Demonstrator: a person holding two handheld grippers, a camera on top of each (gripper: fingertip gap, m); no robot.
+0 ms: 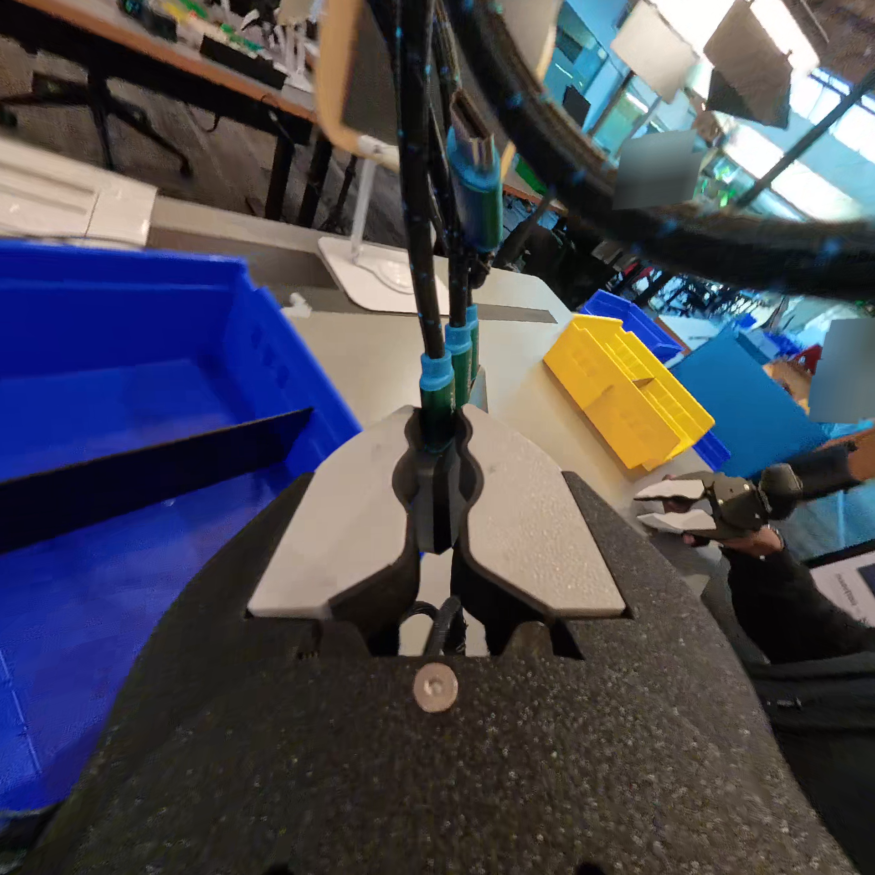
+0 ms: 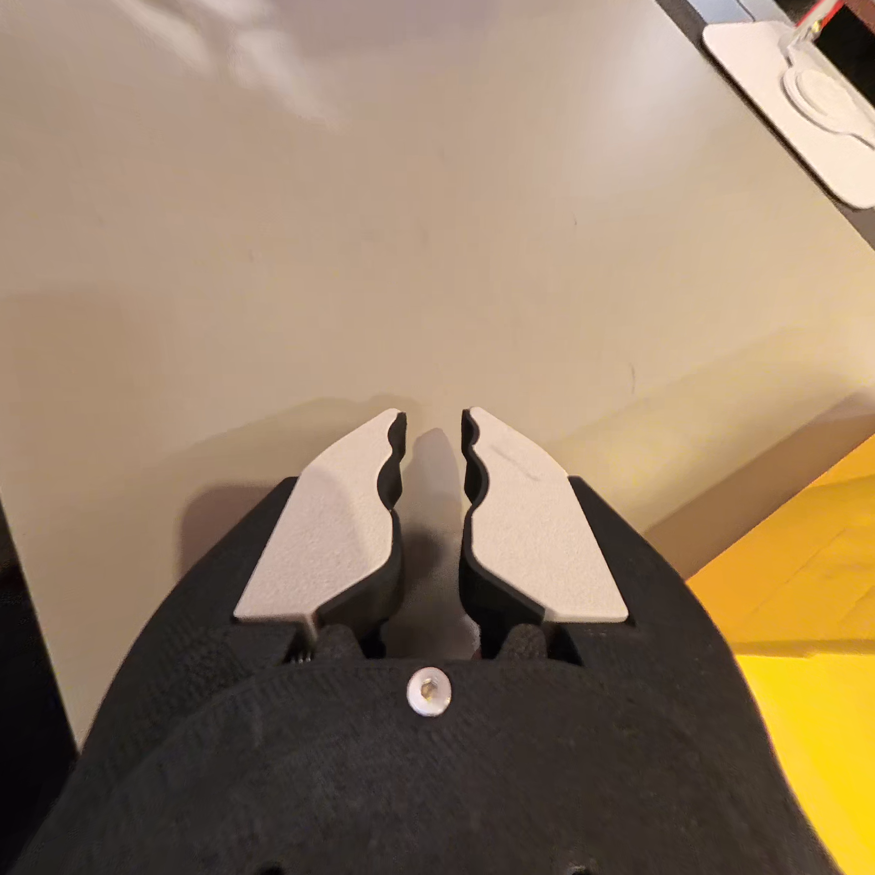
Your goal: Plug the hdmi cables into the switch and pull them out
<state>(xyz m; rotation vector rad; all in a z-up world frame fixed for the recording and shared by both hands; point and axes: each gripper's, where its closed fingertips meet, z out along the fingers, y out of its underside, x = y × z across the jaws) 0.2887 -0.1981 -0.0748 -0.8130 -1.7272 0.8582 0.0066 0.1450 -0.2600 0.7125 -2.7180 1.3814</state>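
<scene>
My left gripper (image 1: 438,419) is shut on a thin black switch (image 1: 434,511), seen edge-on between the jaws. Three green-and-blue HDMI plugs (image 1: 436,386) sit side by side in the switch's far edge, and their black braided cables (image 1: 416,189) run up out of view. Another HDMI plug (image 1: 478,199) hangs loose farther off, its metal end bare. My right gripper (image 2: 433,419) is open and empty just above the beige table (image 2: 426,236). It also shows in the left wrist view (image 1: 663,509), at the right, apart from the switch.
A large blue bin (image 1: 142,379) with a black divider stands at the left. A yellow bin (image 1: 629,397) lies at the right, close to my right gripper (image 2: 781,615). A white stand base (image 1: 379,279) sits at the table's far side (image 2: 805,104). A person's dark sleeve (image 1: 805,615) is at the right.
</scene>
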